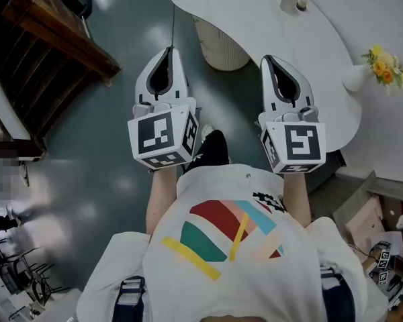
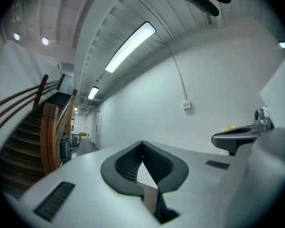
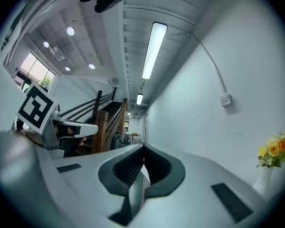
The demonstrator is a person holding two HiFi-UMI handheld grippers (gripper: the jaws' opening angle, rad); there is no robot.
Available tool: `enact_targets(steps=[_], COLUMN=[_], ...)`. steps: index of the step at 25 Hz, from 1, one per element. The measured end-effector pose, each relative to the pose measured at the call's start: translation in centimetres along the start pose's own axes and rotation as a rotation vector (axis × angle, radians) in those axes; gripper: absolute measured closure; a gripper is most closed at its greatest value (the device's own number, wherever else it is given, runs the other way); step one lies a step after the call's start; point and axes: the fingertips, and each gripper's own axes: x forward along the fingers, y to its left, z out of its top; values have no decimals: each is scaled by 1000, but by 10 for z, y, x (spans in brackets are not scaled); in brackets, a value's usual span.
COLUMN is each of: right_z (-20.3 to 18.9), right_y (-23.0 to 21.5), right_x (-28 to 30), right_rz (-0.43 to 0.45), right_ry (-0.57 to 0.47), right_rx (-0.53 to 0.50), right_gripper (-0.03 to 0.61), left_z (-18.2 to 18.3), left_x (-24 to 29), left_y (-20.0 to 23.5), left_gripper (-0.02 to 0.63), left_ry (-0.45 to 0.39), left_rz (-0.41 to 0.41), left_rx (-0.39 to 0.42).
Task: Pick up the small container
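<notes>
dark grey-green floor (image 1: pixel 121 146) fills most of the head view, with a wooden staircase (image 1: pixel 54 39) in the upper left corner. a white curved table (image 1: pixel 255 19) sweeps across the upper right of the frame on a pale round pedestal (image 1: pixel 221 49). the person, in a white printed shirt (image 1: pixel 235 247), fills the bottom of the frame and holds both tools out level. the left gripper (image 1: pixel 168 54) sits at centre left over the floor. the right gripper (image 1: pixel 266 62) sits at centre right, overlapping the table's near edge in the picture. the left gripper view shows its fingers (image 2: pixel 123 167) closed tip to tip on nothing, and the right gripper view shows the same of its fingers (image 3: pixel 118 172). a white vase of yellow flowers (image 1: pixel 383 69) stands at the table's right edge. the small container (image 1: pixel 293 3) rests on the table at the very top of the frame, well apart from both grippers. by this, the pick has not begun: the approach, opening, grip and lift all remain.
</notes>
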Motion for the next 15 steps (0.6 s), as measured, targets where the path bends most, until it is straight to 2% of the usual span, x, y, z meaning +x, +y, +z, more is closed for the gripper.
enact_targets(steps=[15], right_z=[17], right_y=[-26], right_x=[42], right_rz=[-46], right_ry=[-58], right_rx=[-46], right_gripper=[568], left_z=[10], left_x=[57], left_y=[16], left_gripper=[597], left_ry=[-69], left_rz=[-28], left_rx=[-15])
